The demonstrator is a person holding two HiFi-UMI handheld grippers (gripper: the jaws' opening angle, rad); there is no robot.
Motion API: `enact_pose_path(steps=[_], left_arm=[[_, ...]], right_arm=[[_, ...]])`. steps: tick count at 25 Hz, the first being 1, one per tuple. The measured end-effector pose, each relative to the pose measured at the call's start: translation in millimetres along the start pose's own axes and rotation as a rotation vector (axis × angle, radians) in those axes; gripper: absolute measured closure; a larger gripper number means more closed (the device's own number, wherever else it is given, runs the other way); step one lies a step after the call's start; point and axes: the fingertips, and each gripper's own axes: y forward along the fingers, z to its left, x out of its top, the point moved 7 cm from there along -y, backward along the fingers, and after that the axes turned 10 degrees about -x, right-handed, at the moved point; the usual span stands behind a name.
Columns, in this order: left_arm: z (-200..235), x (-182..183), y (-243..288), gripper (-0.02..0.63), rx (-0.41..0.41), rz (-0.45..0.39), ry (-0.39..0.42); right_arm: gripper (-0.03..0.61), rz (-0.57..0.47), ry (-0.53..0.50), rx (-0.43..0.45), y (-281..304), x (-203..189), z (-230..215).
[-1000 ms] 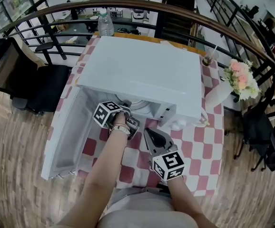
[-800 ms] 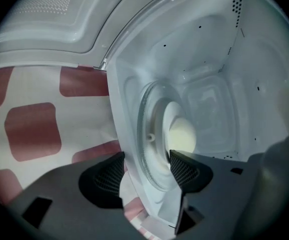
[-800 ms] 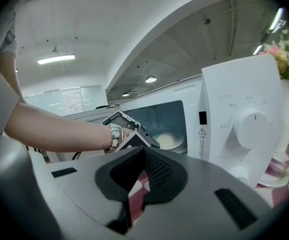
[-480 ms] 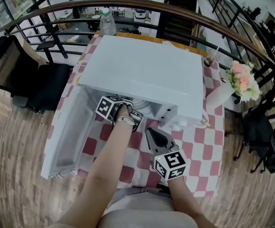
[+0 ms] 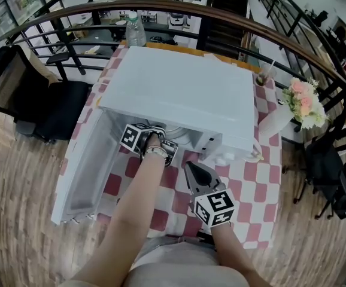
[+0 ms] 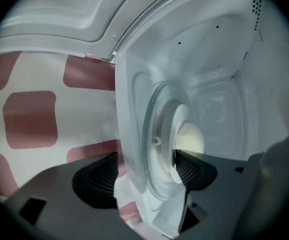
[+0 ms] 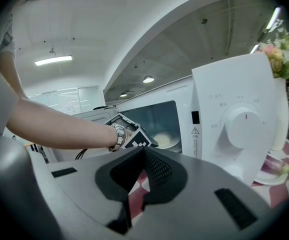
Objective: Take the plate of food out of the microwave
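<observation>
The white microwave [image 5: 179, 91] stands on the checked table with its door [image 5: 92, 166] swung open to the left. Inside, a white plate [image 6: 187, 139] of pale food rests on the glass turntable [image 6: 154, 134]; the plate also shows in the right gripper view [image 7: 165, 140]. My left gripper [image 5: 160, 136] is at the oven's mouth, turned on its side. Its jaws are opening, and the plate's near rim and the turntable's edge lie between the pads [image 6: 189, 166] without being pressed. My right gripper [image 5: 192, 169] hovers in front of the microwave, shut and empty [image 7: 143, 156].
The control panel with its dial [image 7: 244, 126] is right of the opening. A small saucer [image 5: 248, 155] lies at the microwave's right front corner. Behind are a water bottle [image 5: 133, 28], a cup with a straw [image 5: 261, 73] and a flower vase [image 5: 302, 100]. A black chair [image 5: 35, 100] stands left.
My left gripper has pushed a little further into the microwave's mouth. The right gripper has barely moved.
</observation>
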Motion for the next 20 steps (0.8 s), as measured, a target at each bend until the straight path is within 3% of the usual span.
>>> enact_pose_path(steps=[20], left_arm=[[15.8, -6.5, -11.7, 0.261, -0.033, -0.002, -0.020]], right_arm=[[0.555, -0.023, -0.009, 0.001, -8.3, 4.1, 4.5]])
